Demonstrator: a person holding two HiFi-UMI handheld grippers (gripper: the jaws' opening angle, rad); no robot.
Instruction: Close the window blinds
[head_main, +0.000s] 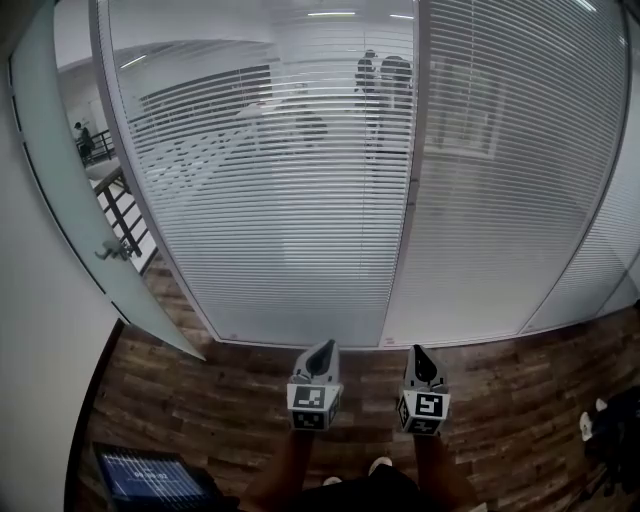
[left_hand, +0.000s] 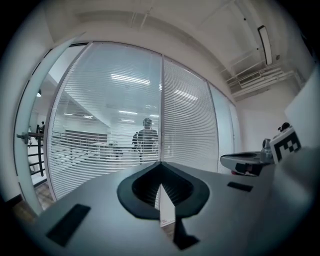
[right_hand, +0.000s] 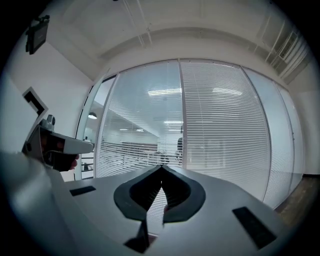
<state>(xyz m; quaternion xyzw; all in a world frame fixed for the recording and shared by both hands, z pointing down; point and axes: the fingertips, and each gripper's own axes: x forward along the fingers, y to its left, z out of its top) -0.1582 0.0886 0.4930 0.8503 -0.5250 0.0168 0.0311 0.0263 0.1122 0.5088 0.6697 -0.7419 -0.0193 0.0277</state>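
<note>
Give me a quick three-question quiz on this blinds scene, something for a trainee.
1. True or false: the left gripper is clamped on a pull cord.
2. Which blind shows more of the room behind it? A) the left blind B) the right blind C) both alike
3. In one word: are the right gripper's fingers apart or together?
Key: 1 false, it holds nothing. 2 A. 3 together.
</note>
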